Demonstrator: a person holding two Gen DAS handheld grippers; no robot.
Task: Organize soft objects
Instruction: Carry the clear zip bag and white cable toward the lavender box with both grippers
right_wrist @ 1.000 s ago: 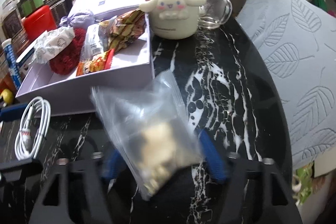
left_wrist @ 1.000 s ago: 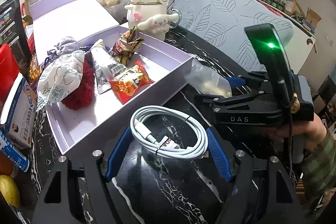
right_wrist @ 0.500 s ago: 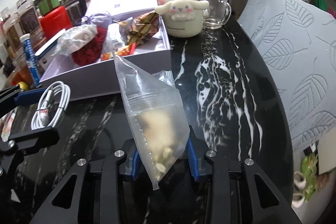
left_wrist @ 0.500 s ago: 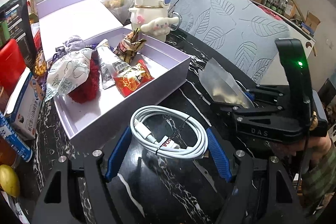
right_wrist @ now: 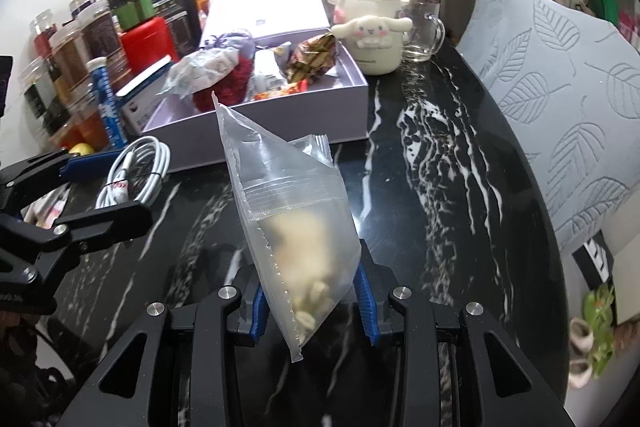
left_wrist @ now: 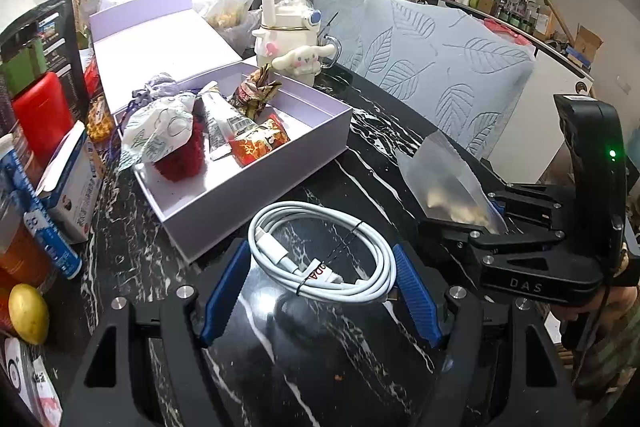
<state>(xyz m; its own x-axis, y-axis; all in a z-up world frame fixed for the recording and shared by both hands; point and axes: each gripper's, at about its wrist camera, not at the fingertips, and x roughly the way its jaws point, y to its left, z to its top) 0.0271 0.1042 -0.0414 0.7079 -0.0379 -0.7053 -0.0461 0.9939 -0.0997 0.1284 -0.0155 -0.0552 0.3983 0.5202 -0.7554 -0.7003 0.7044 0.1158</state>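
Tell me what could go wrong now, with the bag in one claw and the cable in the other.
1. The right claw pinches only the bottom of the plastic bag; the thin film may slip out.
2. The white cable sits loosely coiled between the left claw's fingers; a loop could sag or slide free.
3. The purple box is crowded at its far end, so both things should go into its bare near part.
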